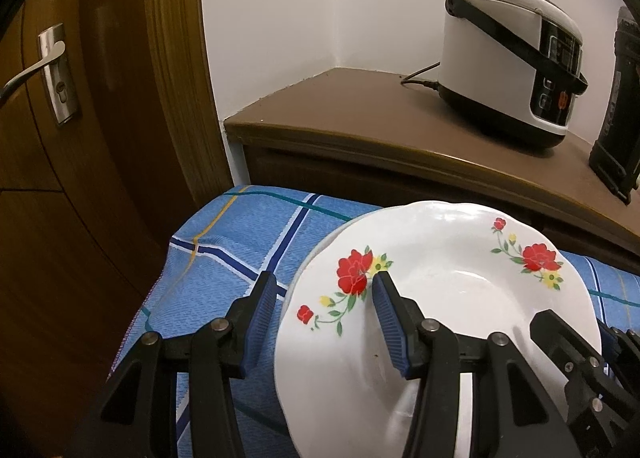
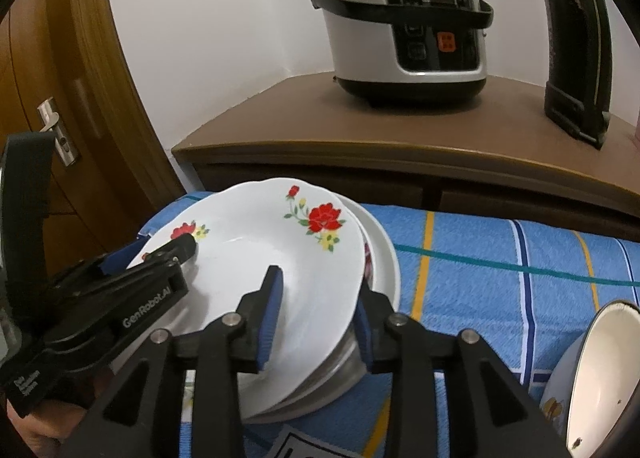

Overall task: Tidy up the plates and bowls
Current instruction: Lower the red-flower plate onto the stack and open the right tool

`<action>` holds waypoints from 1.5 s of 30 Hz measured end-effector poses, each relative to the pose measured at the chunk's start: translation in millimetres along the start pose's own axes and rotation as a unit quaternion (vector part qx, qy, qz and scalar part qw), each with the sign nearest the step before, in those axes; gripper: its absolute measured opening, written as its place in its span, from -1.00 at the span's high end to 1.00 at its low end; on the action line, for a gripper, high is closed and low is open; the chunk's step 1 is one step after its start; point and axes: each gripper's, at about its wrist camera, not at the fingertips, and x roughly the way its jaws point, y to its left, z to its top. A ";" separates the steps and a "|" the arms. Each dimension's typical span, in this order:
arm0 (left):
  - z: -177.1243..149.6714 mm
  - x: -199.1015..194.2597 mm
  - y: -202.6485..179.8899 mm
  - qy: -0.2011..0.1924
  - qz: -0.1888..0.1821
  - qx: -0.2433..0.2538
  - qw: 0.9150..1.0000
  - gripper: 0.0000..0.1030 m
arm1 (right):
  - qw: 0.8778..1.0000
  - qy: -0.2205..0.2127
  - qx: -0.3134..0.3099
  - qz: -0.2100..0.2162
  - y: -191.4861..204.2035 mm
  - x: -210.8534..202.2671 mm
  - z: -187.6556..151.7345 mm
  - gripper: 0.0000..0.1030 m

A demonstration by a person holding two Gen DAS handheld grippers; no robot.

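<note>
Our left gripper [image 1: 324, 314] and right gripper [image 2: 318, 312] both straddle the flowered plate's [image 1: 436, 286] rim, jaws released, atop the stack.

A white plate [image 2: 256, 254] with a scalloped rim and sprays of red and yellow flowers with green leaves sits on top of a stack of plates [image 2: 380, 258] on the blue checked cloth [image 2: 500, 270]. It lies slightly tilted, not flush with the ones beneath. Under it show the rims of plainer white plates, one with a dark red pattern at its edge, and a metal dish at the bottom. To the right, well apart from the stack, a cream enamel bowl [image 2: 596, 374] with a dark rim rests tipped on its side.
</note>
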 end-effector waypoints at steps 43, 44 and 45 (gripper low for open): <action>-3.1 -11.6 19.4 -0.024 0.020 -0.049 0.998 -0.04 | 0.996 -0.040 -0.015 -0.078 7.7 -43.9 -18.3 -0.40; -5.9 -14.8 24.0 -0.024 0.018 -0.062 0.998 -0.04 | 0.996 -0.039 -0.014 -0.077 7.6 -45.7 -19.7 -0.40; -8.5 -17.6 27.1 -0.025 0.019 -0.072 0.997 -0.04 | 0.996 -0.039 -0.013 -0.075 7.4 -48.4 -22.0 -0.40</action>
